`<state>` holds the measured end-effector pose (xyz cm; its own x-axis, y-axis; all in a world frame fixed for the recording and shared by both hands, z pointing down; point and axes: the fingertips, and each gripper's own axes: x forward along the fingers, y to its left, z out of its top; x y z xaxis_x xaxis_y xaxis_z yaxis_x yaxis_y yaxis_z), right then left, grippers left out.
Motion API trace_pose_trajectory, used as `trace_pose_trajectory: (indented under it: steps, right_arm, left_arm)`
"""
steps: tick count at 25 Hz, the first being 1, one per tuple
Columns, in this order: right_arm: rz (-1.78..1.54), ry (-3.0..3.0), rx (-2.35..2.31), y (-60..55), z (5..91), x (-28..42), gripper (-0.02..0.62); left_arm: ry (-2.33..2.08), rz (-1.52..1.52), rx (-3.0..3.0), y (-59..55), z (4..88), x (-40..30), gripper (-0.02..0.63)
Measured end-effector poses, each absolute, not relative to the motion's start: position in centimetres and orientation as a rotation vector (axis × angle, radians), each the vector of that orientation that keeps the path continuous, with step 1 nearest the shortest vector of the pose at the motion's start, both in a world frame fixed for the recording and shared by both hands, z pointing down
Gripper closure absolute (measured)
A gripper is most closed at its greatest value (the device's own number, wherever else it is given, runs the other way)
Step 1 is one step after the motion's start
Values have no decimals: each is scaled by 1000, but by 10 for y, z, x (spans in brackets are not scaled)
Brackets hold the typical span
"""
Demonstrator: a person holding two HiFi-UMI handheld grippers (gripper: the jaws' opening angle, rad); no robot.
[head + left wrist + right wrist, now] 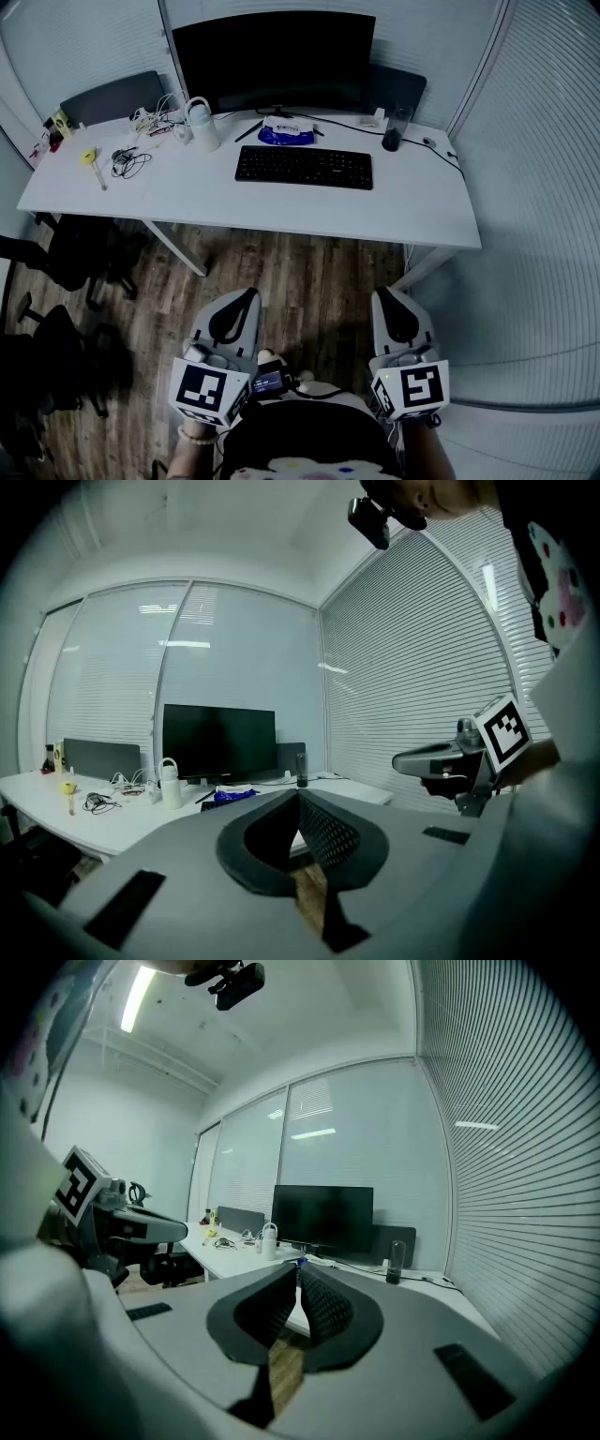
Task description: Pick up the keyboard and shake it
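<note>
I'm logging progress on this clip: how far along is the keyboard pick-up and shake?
Nothing done yet: the black keyboard lies flat on the white desk, before the monitor. In hand: nothing; the left claw and right claw are shut, empty, short of the desk. Left: approach, grasp, lift, shake.

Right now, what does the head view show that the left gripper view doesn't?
Head view only: the whole keyboard from above, lying untouched on the desk, and the marker cube on the left gripper.
Left gripper view only: the ceiling, the head camera, and the left gripper's jaws up close, shut with nothing between them.
Both: the monitor, the white bottle and the right gripper, well short of the desk.
</note>
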<state>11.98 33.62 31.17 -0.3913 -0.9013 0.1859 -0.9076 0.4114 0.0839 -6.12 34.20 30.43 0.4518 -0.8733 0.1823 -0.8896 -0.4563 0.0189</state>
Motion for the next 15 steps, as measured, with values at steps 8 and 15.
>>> trace_pose_trajectory:
  steps: [8, 15]
  right_arm:
    - [33, -2469, 1596, 333, 312, 125, 552]
    - [97, -2487, 1658, 328, 311, 132, 552]
  left_arm:
    - [-1591, 226, 2579, 339, 305, -58, 589]
    - [-1594, 258, 2594, 333, 309, -58, 589]
